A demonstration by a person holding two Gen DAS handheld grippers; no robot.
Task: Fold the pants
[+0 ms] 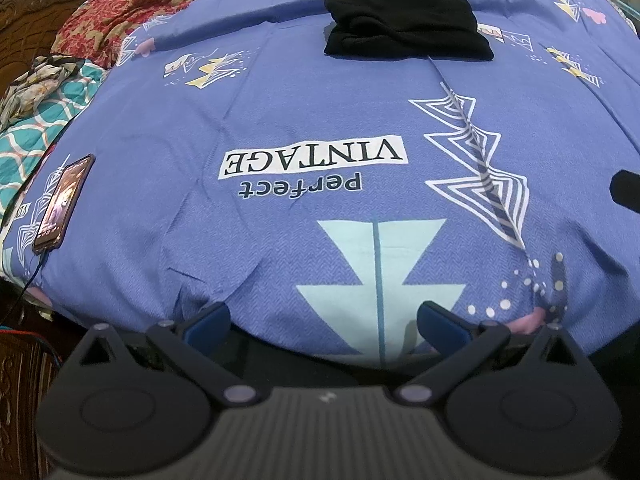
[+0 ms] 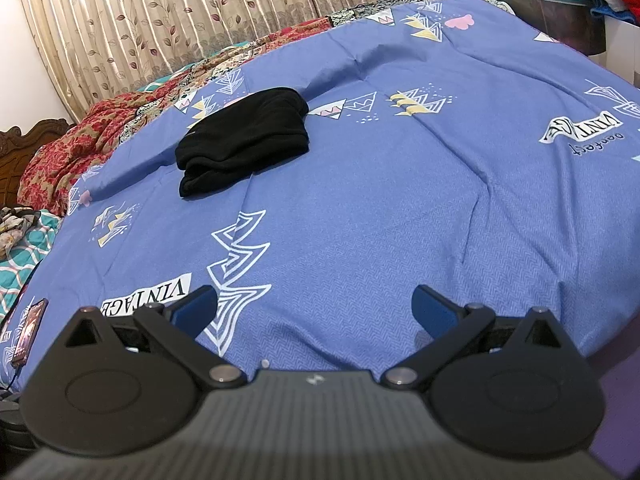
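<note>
The black pants (image 1: 404,20) lie folded in a compact stack on the blue patterned bedsheet (image 1: 280,100), far ahead of me. In the right wrist view the same pants (image 2: 244,140) sit at centre left on the sheet (image 2: 400,200). My left gripper (image 1: 323,322) hovers over the bed's near edge, open, with nothing between its blue pads. My right gripper (image 2: 314,310) is also open and empty, well short of the pants. A dark bit of the right gripper (image 1: 626,194) shows at the right edge of the left wrist view.
A phone (image 1: 64,202) with a cable lies on the sheet's left side, also seen as the phone (image 2: 30,330) low left. Red floral bedding (image 1: 120,12) and a teal quilt (image 1: 36,128) pile at the left. Curtains (image 2: 160,20) hang behind; storage boxes (image 2: 560,8) stand right.
</note>
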